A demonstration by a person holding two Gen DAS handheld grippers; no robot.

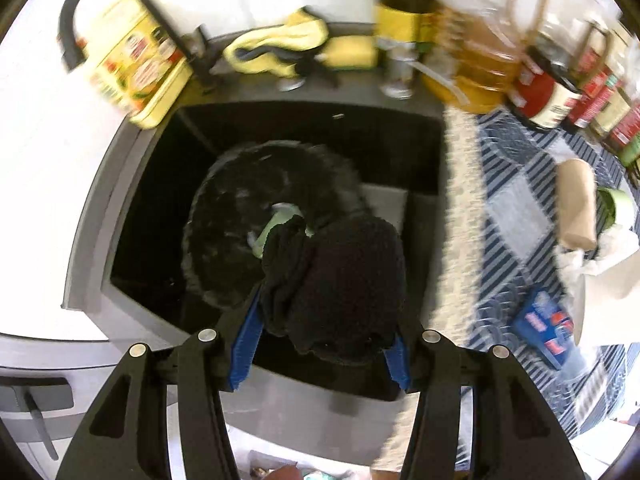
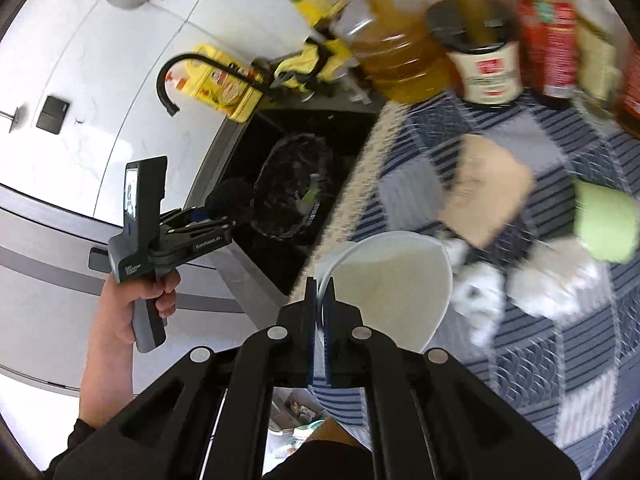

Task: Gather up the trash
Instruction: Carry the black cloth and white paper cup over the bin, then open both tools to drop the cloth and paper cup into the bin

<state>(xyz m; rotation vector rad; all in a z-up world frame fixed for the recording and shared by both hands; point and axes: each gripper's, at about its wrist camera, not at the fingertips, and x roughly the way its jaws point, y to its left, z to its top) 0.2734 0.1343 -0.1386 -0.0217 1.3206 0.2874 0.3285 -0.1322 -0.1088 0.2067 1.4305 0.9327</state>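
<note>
While the left claw [image 1: 320,320] grips a black sock over the bag-lined sink [image 1: 140,208], the right claw [image 2: 320,300] pinches a white plate's [image 2: 392,280] rim; tissues [image 2: 480,296], cardboard [image 2: 488,192] ahead remain uncollected.

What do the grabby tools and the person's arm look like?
Each gripper is black, with silver round pivot pins and blue ridged pads. The left gripper has a grey pistol handle with white lettering. The left hand is bare, with a dark sleeve further down the arm.
</note>
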